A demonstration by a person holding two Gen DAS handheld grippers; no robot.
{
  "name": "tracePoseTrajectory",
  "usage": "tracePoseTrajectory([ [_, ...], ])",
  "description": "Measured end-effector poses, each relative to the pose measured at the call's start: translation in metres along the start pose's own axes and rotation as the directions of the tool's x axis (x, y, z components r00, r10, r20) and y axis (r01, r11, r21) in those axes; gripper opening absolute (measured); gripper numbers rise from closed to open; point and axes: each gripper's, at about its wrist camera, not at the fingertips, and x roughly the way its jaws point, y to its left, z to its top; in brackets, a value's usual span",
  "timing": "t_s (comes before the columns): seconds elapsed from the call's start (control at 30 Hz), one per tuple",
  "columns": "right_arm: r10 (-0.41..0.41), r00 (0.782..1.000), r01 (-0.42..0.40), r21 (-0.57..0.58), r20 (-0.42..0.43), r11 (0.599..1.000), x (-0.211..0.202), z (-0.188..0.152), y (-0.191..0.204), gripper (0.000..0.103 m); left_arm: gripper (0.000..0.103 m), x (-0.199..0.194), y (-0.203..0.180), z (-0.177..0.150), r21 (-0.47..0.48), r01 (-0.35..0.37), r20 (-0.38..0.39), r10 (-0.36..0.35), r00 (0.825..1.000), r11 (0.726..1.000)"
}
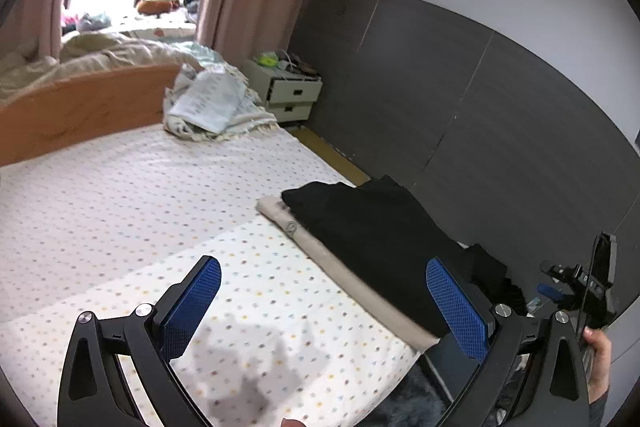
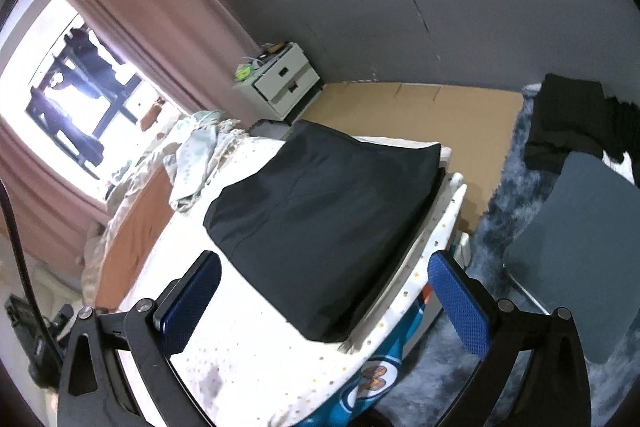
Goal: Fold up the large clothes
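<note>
A folded black garment [image 1: 372,223] lies flat on a folded beige one [image 1: 332,267] at the right edge of the dotted bed sheet [image 1: 140,195]. My left gripper [image 1: 322,291] hovers above the sheet just in front of this stack, open, with nothing between its blue pads. In the right wrist view the same black garment [image 2: 320,211] rests near the bed's corner, with my right gripper [image 2: 324,291] open and empty above its near edge. More dark clothes [image 2: 568,123] lie heaped on the floor rug to the right.
Crumpled pale bedding [image 1: 212,103] sits at the far end of the bed beside a wooden rail [image 1: 80,111]. A white nightstand [image 2: 280,83] stands by the grey wall. A grey-blue chair seat [image 2: 576,255] and fuzzy rug [image 2: 496,195] are right of the bed. A hand [image 1: 598,347] shows at the right edge.
</note>
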Motion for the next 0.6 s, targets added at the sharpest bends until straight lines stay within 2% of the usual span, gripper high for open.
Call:
tracePoseTrajectory([
  [0.3, 0.005, 0.999, 0.0, -0.102, 0.041, 0.995, -0.034, -0.032, 0.046, 0.103, 0.102, -0.075, 0.016, -0.023, 0.02, -0.073, 0.077, 0.071, 0.995, 0.997],
  [0.6, 0.003, 0.997, 0.011, -0.185, 0.072, 0.983, -0.07, -0.084, 0.092, 0.103, 0.102, -0.149, 0.032, -0.055, 0.044, -0.131, 0.131, 0.125, 0.983, 0.99],
])
